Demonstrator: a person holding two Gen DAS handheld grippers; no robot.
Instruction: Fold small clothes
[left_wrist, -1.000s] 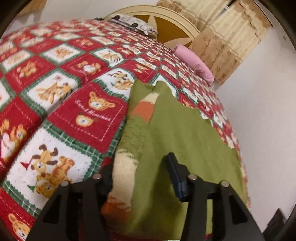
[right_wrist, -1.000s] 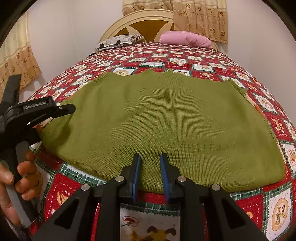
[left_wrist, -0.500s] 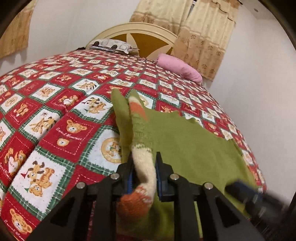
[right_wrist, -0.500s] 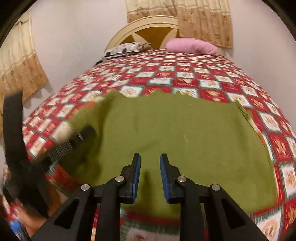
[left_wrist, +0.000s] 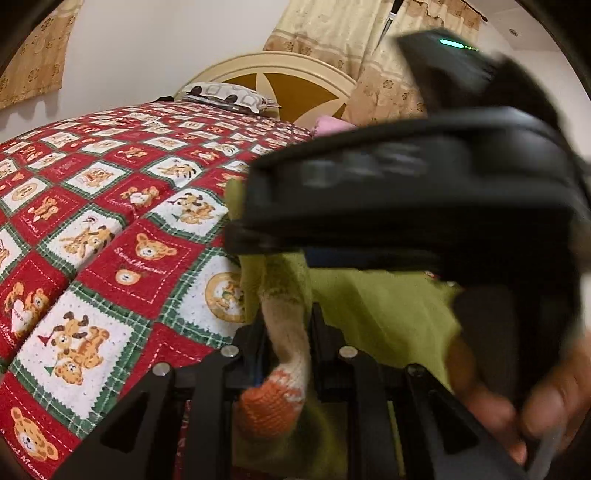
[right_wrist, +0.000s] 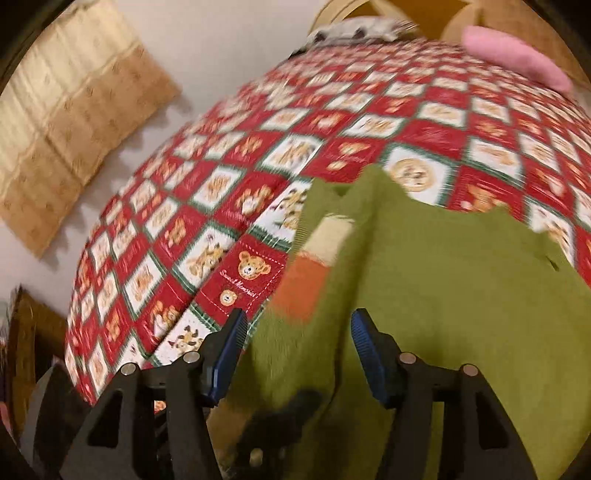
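Left gripper (left_wrist: 286, 343) pinches the sweater (right_wrist: 461, 288) cuff; right gripper (right_wrist: 295, 354) gapes wide (holding nothing), so the thin pinch may slip

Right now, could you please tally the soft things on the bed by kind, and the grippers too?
Green sweaters: 1, its striped sleeve clamped in the left gripper
Pillows: 2, one pink, one spotted
Quilts: 1
Grippers: 2, the right gripper open over the sweater
Total: 6
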